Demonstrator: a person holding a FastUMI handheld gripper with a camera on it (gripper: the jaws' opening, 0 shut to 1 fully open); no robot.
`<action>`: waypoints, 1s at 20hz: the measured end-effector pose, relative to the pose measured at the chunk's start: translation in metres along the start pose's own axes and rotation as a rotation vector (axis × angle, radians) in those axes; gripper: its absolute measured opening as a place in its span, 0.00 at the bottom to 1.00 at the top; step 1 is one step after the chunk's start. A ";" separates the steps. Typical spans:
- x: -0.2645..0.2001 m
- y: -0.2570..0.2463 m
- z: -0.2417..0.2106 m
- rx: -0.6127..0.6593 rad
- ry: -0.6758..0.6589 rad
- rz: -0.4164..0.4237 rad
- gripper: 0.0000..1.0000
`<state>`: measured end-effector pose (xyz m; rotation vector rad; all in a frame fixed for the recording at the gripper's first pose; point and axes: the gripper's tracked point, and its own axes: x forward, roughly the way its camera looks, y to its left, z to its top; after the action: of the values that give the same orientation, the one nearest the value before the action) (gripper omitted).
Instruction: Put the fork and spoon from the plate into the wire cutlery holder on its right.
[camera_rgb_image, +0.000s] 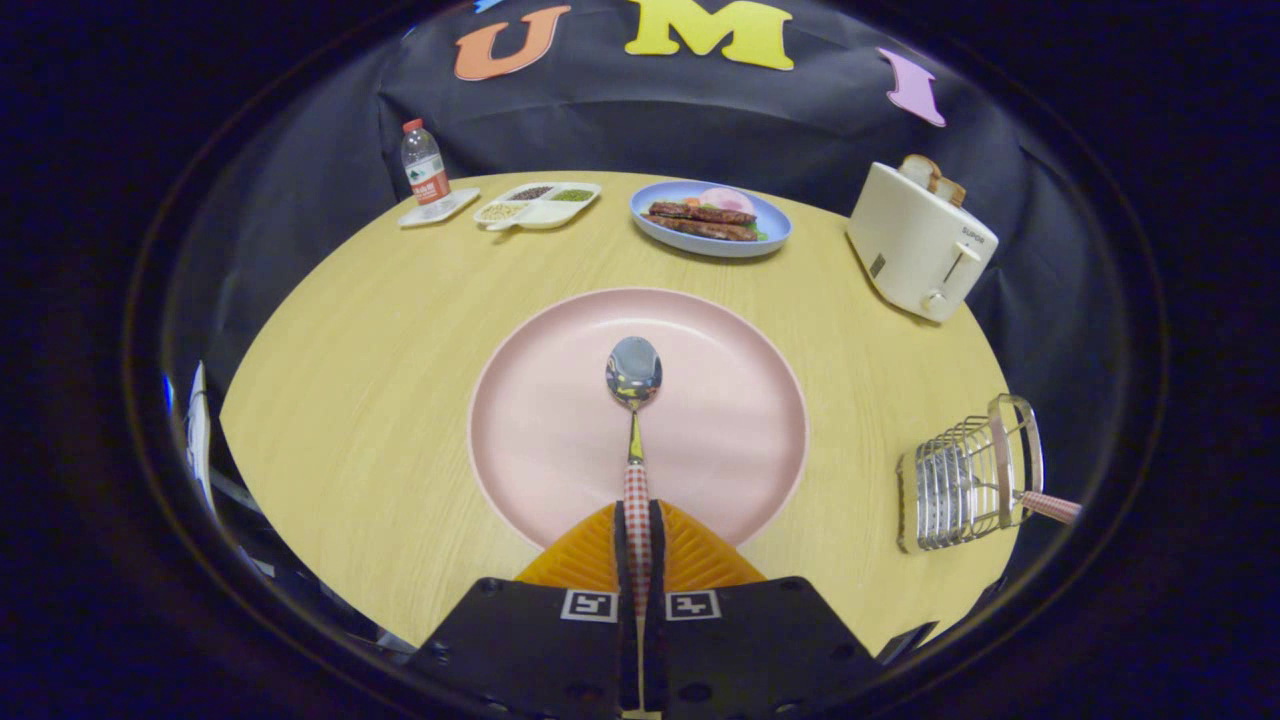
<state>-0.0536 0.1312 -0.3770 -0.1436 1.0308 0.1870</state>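
- One gripper (638, 520), its two fingers closed on the spoon handle.
- One spoon (634, 375), over the pink plate.
- Two plates: one pink plate (540, 420) at the table's centre, one blue plate (775, 235) with food at the far edge.
- One holder (965, 480) at the right edge, one checked handle in it.
- One toaster (915, 250).
- One bottle (424, 165).
- One divided dish (538, 205).
- One table (350, 350).

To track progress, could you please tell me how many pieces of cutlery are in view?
2: a spoon over the pink plate, clamped in the gripper; a checked handle protruding from the wire holder.
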 end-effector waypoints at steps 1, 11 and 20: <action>-0.008 -0.003 0.004 0.015 0.004 0.009 0.03; -0.128 -0.114 0.045 0.136 0.033 0.014 0.03; -0.173 -0.217 0.010 0.138 0.202 -0.060 0.02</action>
<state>-0.0834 -0.0932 -0.2162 -0.0688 1.2354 0.0463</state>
